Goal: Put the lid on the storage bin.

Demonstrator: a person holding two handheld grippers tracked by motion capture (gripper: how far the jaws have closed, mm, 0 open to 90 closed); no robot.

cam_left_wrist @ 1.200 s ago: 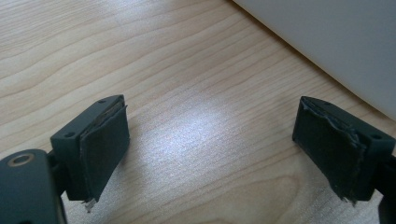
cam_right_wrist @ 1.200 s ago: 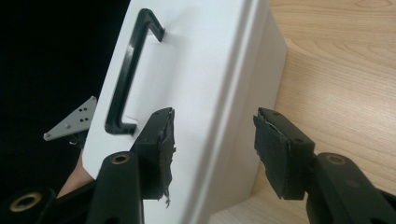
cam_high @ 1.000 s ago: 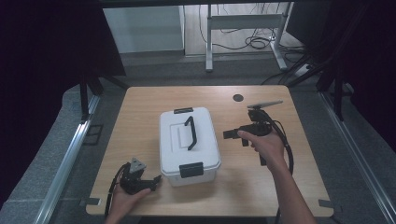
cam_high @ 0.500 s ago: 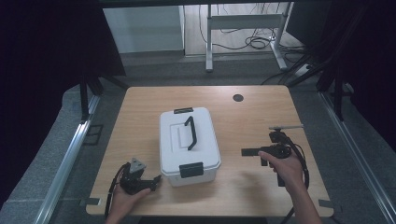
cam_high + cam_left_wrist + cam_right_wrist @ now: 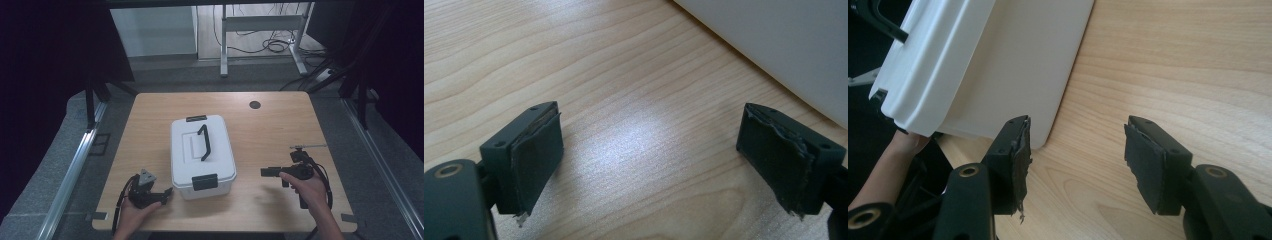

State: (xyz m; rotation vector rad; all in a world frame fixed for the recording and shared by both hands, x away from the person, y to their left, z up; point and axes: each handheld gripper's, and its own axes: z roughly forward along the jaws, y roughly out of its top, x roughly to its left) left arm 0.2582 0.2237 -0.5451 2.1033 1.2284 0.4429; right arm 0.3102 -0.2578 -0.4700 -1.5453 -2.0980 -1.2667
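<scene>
The right gripper (image 5: 270,172) has its jaws apart, having just been opening, and nothing lies between its pads (image 5: 1147,167) but bare wood. It sits low over the table (image 5: 280,125) to the right of the white storage box (image 5: 202,152), jaws pointing toward the box's near right side, with a clear strip of table between them. The right hand (image 5: 307,190) holds it from behind and its cable (image 5: 325,180) loops back past the wrist.

The left gripper (image 5: 162,192) also stands wide open, its pads (image 5: 536,150) empty over the tabletop, the tips just beside the box's near left corner. The left hand (image 5: 132,212) grips it near the table's front edge.

The box stands in the middle of the table, lid on, a black handle (image 5: 204,142) lying flat across the top and a black latch (image 5: 205,181) on the near end, another on the far end (image 5: 196,118). A small dark round spot (image 5: 255,104) marks the tabletop well beyond it.

In the left gripper view the box is cut off to a pale slanted wall (image 5: 784,45) at the upper right. In the right gripper view its far end runs out of frame, and the left forearm (image 5: 885,170) shows dimly behind it. The floor beyond the table, with desk legs (image 5: 260,22) and cables (image 5: 272,46), is dark and hard to make out.
</scene>
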